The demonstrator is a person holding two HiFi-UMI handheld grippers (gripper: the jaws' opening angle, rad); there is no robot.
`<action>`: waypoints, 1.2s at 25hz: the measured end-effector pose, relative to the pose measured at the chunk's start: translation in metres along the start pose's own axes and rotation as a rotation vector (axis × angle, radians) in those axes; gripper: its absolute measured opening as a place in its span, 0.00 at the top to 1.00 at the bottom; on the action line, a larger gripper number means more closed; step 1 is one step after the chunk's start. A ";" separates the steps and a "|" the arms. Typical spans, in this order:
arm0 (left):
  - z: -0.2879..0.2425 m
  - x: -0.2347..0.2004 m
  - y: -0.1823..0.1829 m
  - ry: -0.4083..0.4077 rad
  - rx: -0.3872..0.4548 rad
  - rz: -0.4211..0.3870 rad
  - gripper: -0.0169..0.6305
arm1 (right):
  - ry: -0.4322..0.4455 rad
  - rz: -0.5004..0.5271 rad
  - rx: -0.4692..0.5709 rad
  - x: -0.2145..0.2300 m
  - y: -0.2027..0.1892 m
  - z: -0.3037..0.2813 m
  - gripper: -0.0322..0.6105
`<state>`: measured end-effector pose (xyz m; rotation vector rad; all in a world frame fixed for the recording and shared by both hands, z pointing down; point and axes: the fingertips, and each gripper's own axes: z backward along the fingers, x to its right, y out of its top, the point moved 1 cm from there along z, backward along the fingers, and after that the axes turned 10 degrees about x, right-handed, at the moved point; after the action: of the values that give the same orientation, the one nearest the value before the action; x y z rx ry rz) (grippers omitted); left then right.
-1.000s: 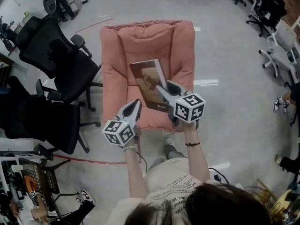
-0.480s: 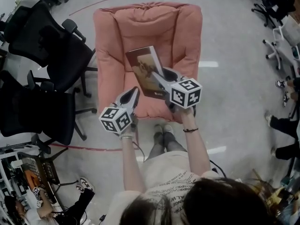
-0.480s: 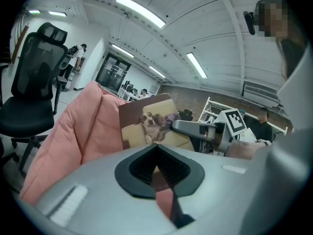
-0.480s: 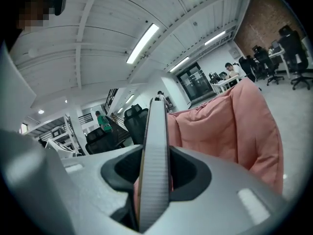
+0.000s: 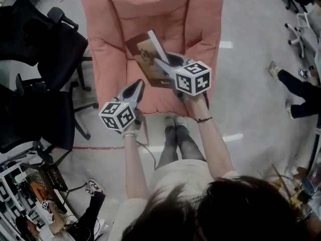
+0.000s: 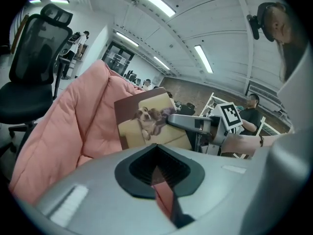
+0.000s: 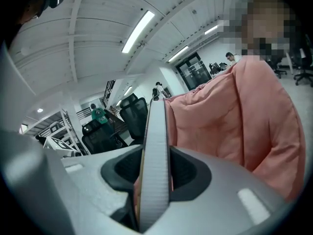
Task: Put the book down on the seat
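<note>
Pink padding covers the chair (image 5: 103, 59), which fills the top of the head view; its seat (image 5: 155, 98) lies just ahead of the person's knees. Over that seat is the book (image 5: 143, 59), tilted, with its cover facing the person's left and its page edge turned up; the cover shows a dog lying on a pale sofa.

The right gripper (image 5: 163, 64) has the book by its near corner; in the right gripper view the grey page edge runs straight up between the jaws, which are clamped on it from both sides. The book's lower edge is hidden behind the grippers, so whether it touches the cushion cannot be told.

The left gripper (image 5: 141, 83) hangs lower and nearer the person, over the seat's front edge and apart from the book; its jaws are together with nothing between them, only a sliver of pink showing behind the tips in the left gripper view.

Black chairs (image 5: 47, 44) stand close on the left of the pink one; a red line (image 5: 100, 148) crosses the grey floor (image 5: 251, 84) beneath the left forearm.
</note>
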<state>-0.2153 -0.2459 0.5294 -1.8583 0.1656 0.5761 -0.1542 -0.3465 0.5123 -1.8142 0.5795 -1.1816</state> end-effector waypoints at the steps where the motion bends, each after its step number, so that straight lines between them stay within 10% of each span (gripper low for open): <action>1: -0.003 0.005 -0.008 -0.003 -0.006 -0.001 0.98 | -0.003 0.001 0.000 0.006 -0.005 0.007 0.71; 30: -0.077 -0.116 -0.155 0.015 -0.211 0.116 0.98 | -0.060 -0.051 -0.146 0.125 -0.171 -0.082 0.71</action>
<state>-0.2336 -0.2798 0.7343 -2.0674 0.2314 0.6814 -0.1851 -0.3864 0.7341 -1.9910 0.6015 -1.1401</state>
